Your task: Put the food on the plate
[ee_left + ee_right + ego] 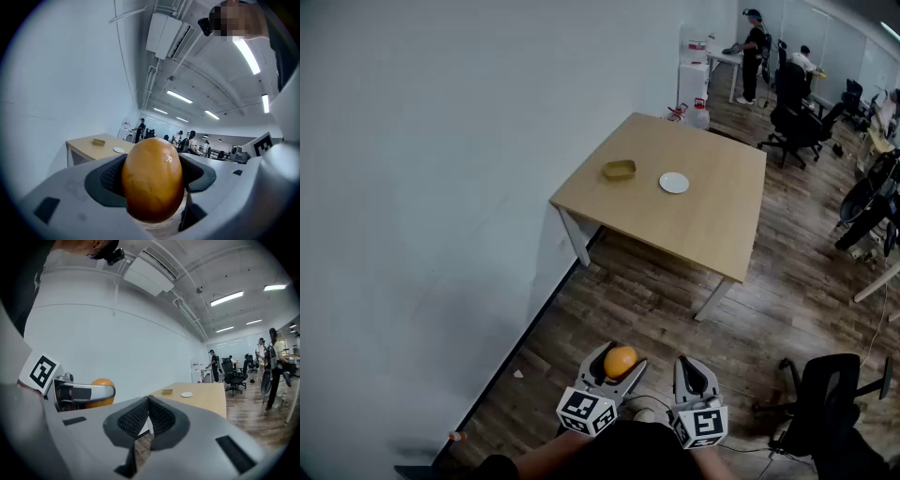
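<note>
On the wood floor, well short of the table (712, 220): I hold both tongs near level, side by side, close in front of me.
Left tongs (617, 371): spread wide and pinching the orange fruit (152, 183), one pad pressed on each side of it.
Right tongs (149, 416): pressed together, with nothing between them.
Plate (674, 183): small, white and bare, near the middle of the table, with a shallow yellow dish (619, 170) a little apart from it.
Stage, as I judge it: the fruit is in hand; the carry to the plate is not yet done.
Risk, grip: the fruit is rounded and glossy and held on two sides only, so a jolt while walking could squeeze it out onto the floor.
Risk, target: the yellow dish lies near the plate, and I could set down in the wrong one.
Risk, release: on such a small, flat plate, letting go high or off-centre could send the fruit rolling across the table.
</note>
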`<state>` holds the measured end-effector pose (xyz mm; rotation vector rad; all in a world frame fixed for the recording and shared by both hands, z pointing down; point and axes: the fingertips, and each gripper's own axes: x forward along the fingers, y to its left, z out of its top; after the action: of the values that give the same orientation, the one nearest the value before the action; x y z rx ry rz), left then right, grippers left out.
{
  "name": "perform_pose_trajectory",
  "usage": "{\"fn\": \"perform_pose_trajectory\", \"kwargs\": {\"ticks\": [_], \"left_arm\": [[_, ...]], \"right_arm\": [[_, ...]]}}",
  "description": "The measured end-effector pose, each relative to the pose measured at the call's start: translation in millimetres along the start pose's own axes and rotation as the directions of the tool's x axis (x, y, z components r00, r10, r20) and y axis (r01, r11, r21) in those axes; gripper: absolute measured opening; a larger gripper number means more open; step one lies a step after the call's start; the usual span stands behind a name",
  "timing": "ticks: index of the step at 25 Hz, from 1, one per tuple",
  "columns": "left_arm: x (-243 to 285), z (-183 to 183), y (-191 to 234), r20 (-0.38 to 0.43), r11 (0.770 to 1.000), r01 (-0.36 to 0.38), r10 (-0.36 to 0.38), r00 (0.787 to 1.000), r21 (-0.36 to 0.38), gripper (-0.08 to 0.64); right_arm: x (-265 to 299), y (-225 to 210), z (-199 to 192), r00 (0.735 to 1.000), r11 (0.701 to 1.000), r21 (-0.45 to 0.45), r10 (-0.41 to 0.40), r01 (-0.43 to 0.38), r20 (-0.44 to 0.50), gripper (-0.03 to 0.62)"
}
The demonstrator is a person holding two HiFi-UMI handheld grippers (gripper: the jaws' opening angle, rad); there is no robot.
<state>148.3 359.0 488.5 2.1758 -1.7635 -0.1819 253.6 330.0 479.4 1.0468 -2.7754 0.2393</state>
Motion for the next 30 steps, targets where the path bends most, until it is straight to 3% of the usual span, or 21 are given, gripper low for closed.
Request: {"fn": "perform_pose_trajectory", "kwargs": {"ticks": [6,13,19,24,30], "left_arm": [[6.2,12.1,30.9,0.004,0.998,0.04,-0.041,0.999,0.038,0.325],[17.4,33.3,81.6,0.023,0.996,0.084,-0.084,0.996,0.035,0.325],[13.7,52.0,154.8,0.0,0.991,0.11,-0.11,0.994,0.072,0.325],[10.0,62.2,202.5,-0.015,0.988,0.141,-0.141,0.99,0.055,0.325],[9.5,65.5,224.9,-0.019,0.983,0.176,-0.175,0.984,0.051,0.325]], "right_arm": [[34.9,10.5,5.9,1.0,1.0,0.022,-0.006,0.005,0.025,0.06],[76.3,-16.2,17.2,0.993,0.993,0.035,-0.116,0.116,0.018,0.061],[115.5,13.2,6.9,0.983,0.983,0.031,-0.178,0.179,-0.043,0.06],[148.6,39.5,2.9,0.971,0.969,0.092,-0.225,0.231,-0.076,0.061],[168.3,55.9,16.8,0.964,0.966,-0.005,-0.259,0.259,-0.064,0.061]]}}
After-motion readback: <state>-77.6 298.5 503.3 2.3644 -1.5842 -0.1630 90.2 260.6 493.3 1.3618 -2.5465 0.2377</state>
